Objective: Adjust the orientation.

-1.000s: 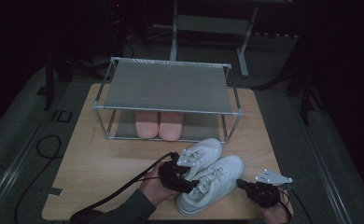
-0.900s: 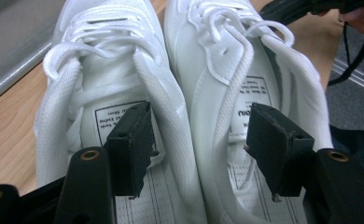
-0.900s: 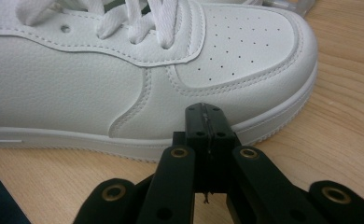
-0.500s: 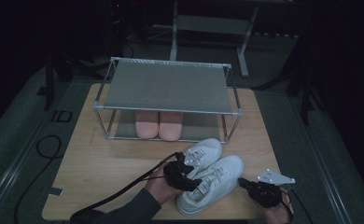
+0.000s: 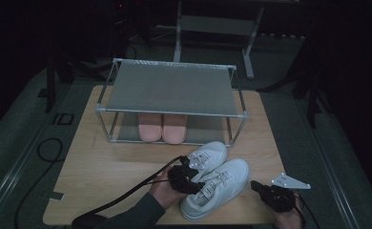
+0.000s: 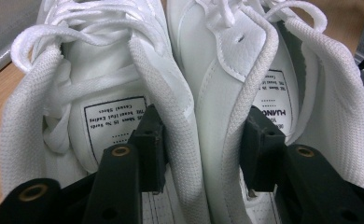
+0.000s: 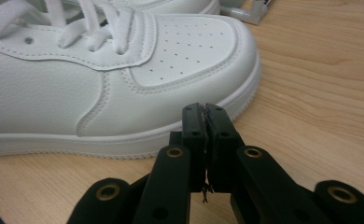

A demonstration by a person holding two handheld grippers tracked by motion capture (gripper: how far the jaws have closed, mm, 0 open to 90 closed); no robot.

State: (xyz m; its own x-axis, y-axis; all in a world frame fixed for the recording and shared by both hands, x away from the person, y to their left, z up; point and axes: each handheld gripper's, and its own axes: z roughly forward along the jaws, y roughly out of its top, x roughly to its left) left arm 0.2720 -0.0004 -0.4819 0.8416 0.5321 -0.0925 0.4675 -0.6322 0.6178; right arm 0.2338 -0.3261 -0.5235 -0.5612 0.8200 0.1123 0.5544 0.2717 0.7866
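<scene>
Pair of white sneakers [image 5: 212, 179] side by side on the wooden table [image 5: 103, 162], near its front edge, toes angled toward the far right, just in front of the metal shoe rack [image 5: 170, 90]. Pair of pink slippers [image 5: 162, 128] on the rack's lower shelf, well apart from the sneakers.

Left gripper [image 5: 184, 177] at the heel end of the pair, held by the left hand [image 5: 162, 191], cable trailing off toward the near left. In the left gripper view, one jaw down inside each shoe opening, with the two adjoining inner collar walls [image 6: 203, 116] sandwiched between them. Jaws have just been closing, now partly closed around those walls; left jaw touching the mesh lining, right jaw against the other shoe's collar. Size labels visible on the tongues inside both shoes.

Right gripper [image 5: 270, 193] resting low near the table's front right, beside the right-hand sneaker's toe, not touching it. Jaws pressed together, nothing between them, per the right gripper view [image 7: 203, 140]; toe cap [image 7: 189, 51] just beyond the tips.
</scene>
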